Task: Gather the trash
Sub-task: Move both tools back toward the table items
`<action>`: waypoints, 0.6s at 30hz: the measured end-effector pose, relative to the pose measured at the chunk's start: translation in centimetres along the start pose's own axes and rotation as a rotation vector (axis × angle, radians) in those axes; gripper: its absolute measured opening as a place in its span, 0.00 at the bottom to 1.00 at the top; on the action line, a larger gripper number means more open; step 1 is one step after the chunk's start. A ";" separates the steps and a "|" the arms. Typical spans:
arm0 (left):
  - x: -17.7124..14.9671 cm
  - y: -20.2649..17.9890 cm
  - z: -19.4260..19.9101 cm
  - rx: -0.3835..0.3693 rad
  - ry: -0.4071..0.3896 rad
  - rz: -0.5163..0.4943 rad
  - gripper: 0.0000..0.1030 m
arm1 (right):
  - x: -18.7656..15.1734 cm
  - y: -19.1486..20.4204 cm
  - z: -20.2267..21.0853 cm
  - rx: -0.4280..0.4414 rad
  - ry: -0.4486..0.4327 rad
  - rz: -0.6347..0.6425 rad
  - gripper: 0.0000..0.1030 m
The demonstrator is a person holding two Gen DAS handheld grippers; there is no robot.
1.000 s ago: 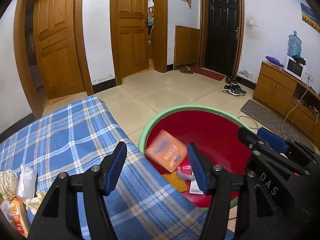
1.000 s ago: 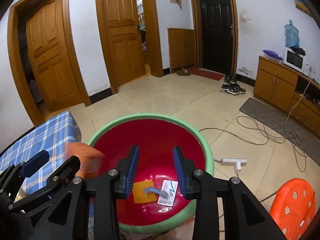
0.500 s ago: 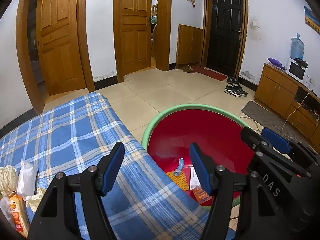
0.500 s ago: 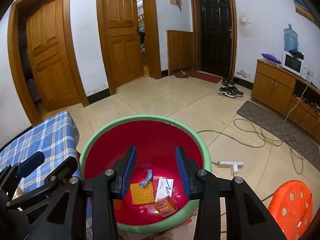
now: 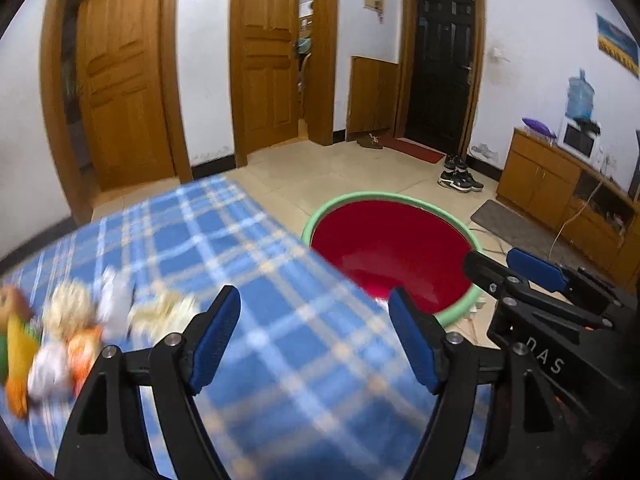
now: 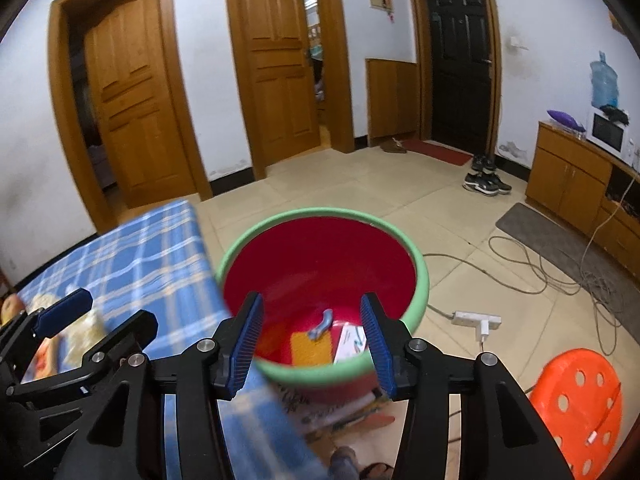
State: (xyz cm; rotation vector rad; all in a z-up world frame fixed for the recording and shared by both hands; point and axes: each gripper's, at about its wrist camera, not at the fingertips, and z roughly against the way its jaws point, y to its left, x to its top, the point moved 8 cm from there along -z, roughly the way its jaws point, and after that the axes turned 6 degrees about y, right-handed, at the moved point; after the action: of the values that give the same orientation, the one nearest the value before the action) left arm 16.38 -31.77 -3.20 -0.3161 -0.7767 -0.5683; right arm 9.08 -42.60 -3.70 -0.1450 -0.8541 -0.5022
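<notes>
Plaid cloth point(image 5: 260, 280) — blurred trash point(image 5: 60, 332) | red basin point(image 6: 320, 256), tiled floor | left gripper point(image 5: 316, 336), right gripper point(image 6: 312, 336) — opening, empty

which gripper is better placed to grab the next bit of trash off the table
Left, probably. The left gripper, open and empty, hangs over the table near the trash pile; the right gripper faces the tub.

The red basin point(image 6: 320, 248) looks like glossy, smooth plastic with a green rim. Blue checked cloth point(image 5: 224, 248) covers the surface, matt and woven. The doors point(image 6: 132, 120) are varnished wood.
</notes>
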 end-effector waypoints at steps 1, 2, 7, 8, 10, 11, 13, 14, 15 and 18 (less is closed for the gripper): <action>-0.8 0.5 0.8 -0.003 0.007 0.029 0.74 | -0.4 0.4 0.7 0.010 -0.002 0.007 0.50; -1.1 0.9 1.2 -0.002 0.012 0.044 0.74 | -0.7 0.7 1.2 0.018 -0.004 0.011 0.50; -3.8 4.4 3.9 0.044 0.019 0.110 0.74 | -2.6 3.9 3.3 0.081 0.001 0.056 0.50; -3.9 5.3 4.5 0.057 0.016 0.122 0.74 | -2.8 4.5 3.6 0.092 0.001 0.062 0.50; -4.7 8.0 6.0 0.103 0.009 0.166 0.74 | -3.1 6.0 4.0 0.121 -0.005 0.070 0.50; -5.1 9.5 6.9 0.135 0.003 0.191 0.74 | -3.3 6.8 4.2 0.135 -0.006 0.076 0.50; -5.6 12.4 8.5 0.186 -0.010 0.232 0.74 | -3.7 9.1 4.1 0.173 0.000 0.099 0.50; -5.9 14.0 9.4 0.213 -0.016 0.255 0.74 | -3.9 10.0 4.1 0.187 0.005 0.111 0.50; -6.2 15.6 10.3 0.240 -0.022 0.280 0.74 | -4.2 11.7 3.8 0.215 0.019 0.138 0.50; -7.5 19.4 12.4 0.301 -0.031 0.353 0.76 | -4.9 16.1 3.7 0.295 0.045 0.198 0.50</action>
State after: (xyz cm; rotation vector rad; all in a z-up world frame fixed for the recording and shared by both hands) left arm 16.43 -7.60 -1.46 -0.1770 -0.8014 -0.1114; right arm 11.60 -25.56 -3.75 0.0519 -0.8500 -0.1898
